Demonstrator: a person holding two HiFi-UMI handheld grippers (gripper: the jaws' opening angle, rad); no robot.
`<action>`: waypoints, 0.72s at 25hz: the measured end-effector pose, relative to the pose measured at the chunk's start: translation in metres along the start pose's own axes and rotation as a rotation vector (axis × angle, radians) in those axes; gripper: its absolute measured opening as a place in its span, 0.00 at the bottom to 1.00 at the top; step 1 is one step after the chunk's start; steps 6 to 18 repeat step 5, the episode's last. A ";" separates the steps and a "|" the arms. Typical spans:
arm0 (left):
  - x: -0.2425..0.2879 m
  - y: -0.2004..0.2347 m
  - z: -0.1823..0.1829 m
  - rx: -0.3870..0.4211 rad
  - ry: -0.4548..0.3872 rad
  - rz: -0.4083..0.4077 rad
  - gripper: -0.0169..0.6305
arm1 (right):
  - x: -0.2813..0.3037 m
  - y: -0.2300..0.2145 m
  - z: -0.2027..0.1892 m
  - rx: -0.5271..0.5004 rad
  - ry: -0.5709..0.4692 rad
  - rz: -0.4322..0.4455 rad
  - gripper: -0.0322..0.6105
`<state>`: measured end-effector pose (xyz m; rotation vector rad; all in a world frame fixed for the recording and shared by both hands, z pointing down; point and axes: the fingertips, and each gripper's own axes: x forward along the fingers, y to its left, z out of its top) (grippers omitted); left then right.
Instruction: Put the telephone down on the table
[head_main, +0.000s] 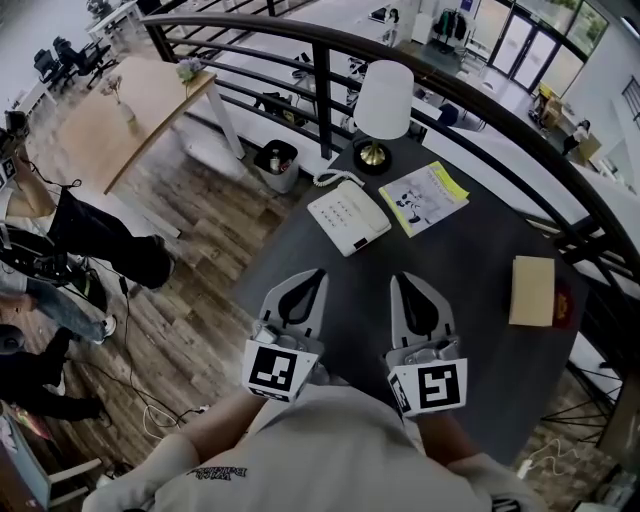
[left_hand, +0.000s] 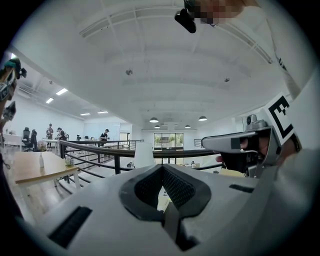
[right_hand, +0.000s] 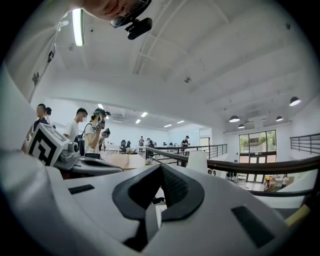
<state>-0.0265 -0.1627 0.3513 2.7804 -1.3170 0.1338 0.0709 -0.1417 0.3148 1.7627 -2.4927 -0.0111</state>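
Left claw (head_main: 314, 277) and right claw (head_main: 400, 279) are both seen fully closed on nothing, pad tips pressed together. They are held side by side and roughly level over the near edge of the table (head_main: 470, 360), close to the person's chest. The telephone (head_main: 348, 218) is found resting flat on the table towards its far edge, just short of the lamp (head_main: 383, 100), with its coiled cord (head_main: 335, 178) at its far corner. It lies straight ahead of the claws, about midway between their lines and apart from both, perhaps slightly nearer the left one. Its long axis is skewed, running from far left to near right. As the set is already down, little is judged left to be done.
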 end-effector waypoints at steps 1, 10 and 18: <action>0.001 0.000 -0.004 -0.025 0.019 -0.007 0.03 | 0.000 -0.001 0.002 0.011 -0.005 -0.001 0.05; 0.002 0.003 -0.017 -0.132 0.073 -0.028 0.03 | 0.001 -0.002 0.004 0.027 -0.007 0.000 0.05; 0.002 0.003 -0.017 -0.132 0.073 -0.028 0.03 | 0.001 -0.002 0.004 0.027 -0.007 0.000 0.05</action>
